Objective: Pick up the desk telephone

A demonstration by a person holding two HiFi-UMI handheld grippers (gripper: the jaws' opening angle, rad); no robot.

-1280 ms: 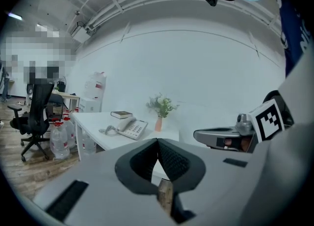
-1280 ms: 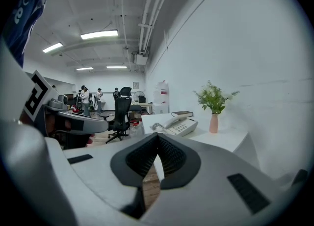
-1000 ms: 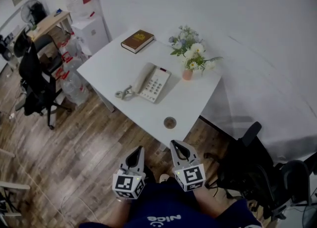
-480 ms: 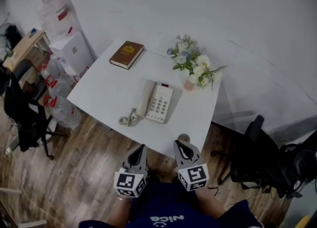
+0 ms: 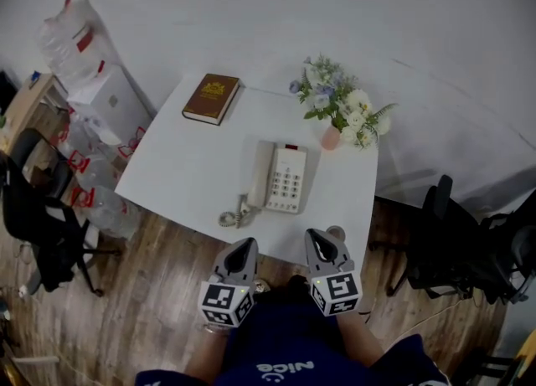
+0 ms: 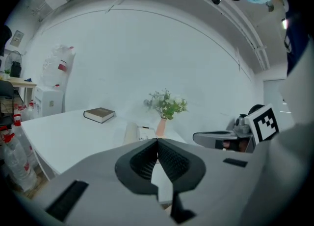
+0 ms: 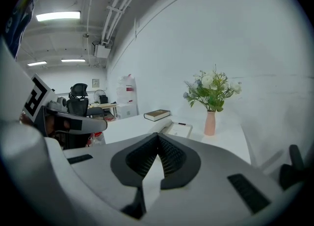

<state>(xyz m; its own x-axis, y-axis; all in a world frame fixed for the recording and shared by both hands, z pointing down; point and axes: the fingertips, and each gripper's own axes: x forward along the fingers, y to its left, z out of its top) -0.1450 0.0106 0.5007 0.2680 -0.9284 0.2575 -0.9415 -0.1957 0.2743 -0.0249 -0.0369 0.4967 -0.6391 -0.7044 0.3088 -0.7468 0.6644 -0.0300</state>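
Both grippers have come nearer the table than they were 1 second ago. The phone, which lay well up the head view then, now sits just past their tips. The left gripper hangs short of the near edge. The right gripper is just beside a small round disc at that edge. Each pair of jaws is pressed together with nothing between them.

The phone lies near the table's middle, with the handset on its left side and the keypad on its right. Its coiled cord spills toward the near edge.

Several things could go wrong, as I judge it. The handset only rests in its cradle, so a grip on it alone would probably leave the base behind and stretch the cord. The base looks like smooth plastic on a slick top, so a nudge could slide it toward the slim, top-heavy vase. The right gripper could also knock the disc off the edge.

The phone is an off-white wedge and its handset a rounded bar. The cord is a springy spiral, and the book is a brown hardback. The table is matte white, and the jaw pads are ribbed and black.
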